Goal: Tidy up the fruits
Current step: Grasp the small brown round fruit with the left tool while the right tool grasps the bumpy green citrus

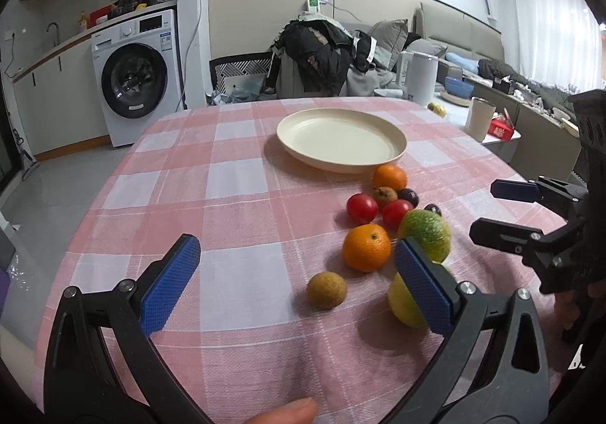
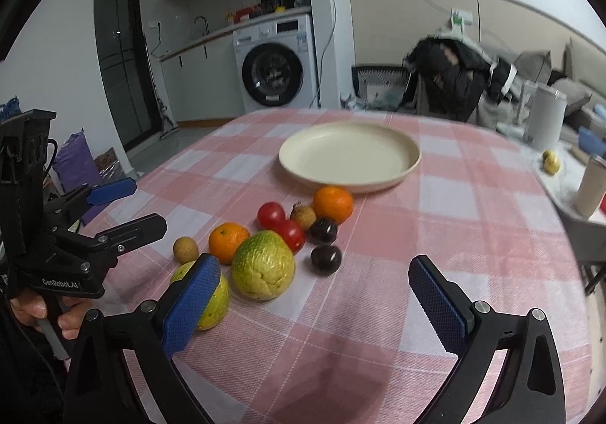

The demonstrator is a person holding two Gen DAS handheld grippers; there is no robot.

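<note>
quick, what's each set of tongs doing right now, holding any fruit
Left tongs: open, holding nothing.
Right tongs: open, holding nothing; the fruit lies on the tablecloth, the plate has none on it.

White washing machine (image 1: 138, 77) under a kitchen counter (image 1: 75, 41), grey sofa (image 1: 473, 45), clothes-draped chair (image 1: 314, 60), pale floor (image 1: 57, 181).

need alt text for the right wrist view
Open tongs hover over a pink checked tablecloth, nothing between them. Ahead lie loose fruits: oranges, tomatoes, plums and a big green fruit, with an empty cream plate beyond.
</note>
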